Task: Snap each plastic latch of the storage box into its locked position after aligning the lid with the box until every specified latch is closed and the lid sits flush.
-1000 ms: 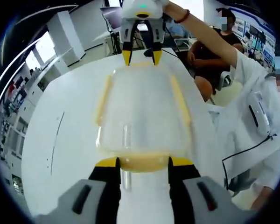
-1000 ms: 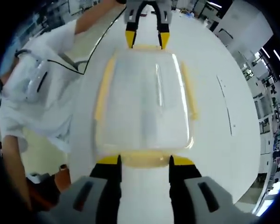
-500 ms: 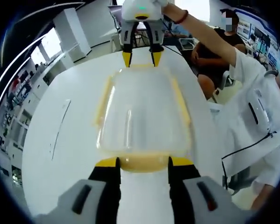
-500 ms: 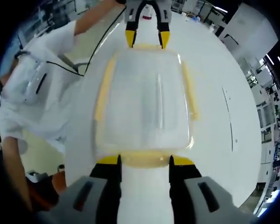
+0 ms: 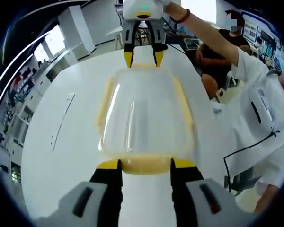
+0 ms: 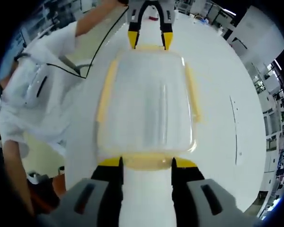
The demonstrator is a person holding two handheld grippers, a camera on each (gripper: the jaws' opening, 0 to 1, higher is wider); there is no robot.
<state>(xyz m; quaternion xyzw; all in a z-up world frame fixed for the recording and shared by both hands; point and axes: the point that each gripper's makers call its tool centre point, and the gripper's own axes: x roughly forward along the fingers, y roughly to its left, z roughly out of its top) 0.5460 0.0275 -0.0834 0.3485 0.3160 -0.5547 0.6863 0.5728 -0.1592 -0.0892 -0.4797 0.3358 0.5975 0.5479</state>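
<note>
A clear plastic storage box with a transparent lid sits on a white table, in the middle of the tabletop. Yellow latches run along its sides and ends.

In the left gripper view, the left gripper stands at the near end of the box. Its yellow-tipped jaws are spread apart, one on each side of the near yellow latch, with the tips touching or just beside the latch's corners. At the far end, the right gripper points down at the opposite end latch, its jaws also apart.

In the right gripper view, the same box lies lengthwise. The right gripper straddles its near yellow end latch with parted jaws. The left gripper is at the far end, jaws apart over the latch there. Long yellow side latches lie flat against both sides of the box.

A person in a white top stands beside the table, one arm reaching to the far gripper. Another person sits behind, near the table's far edge.
</note>
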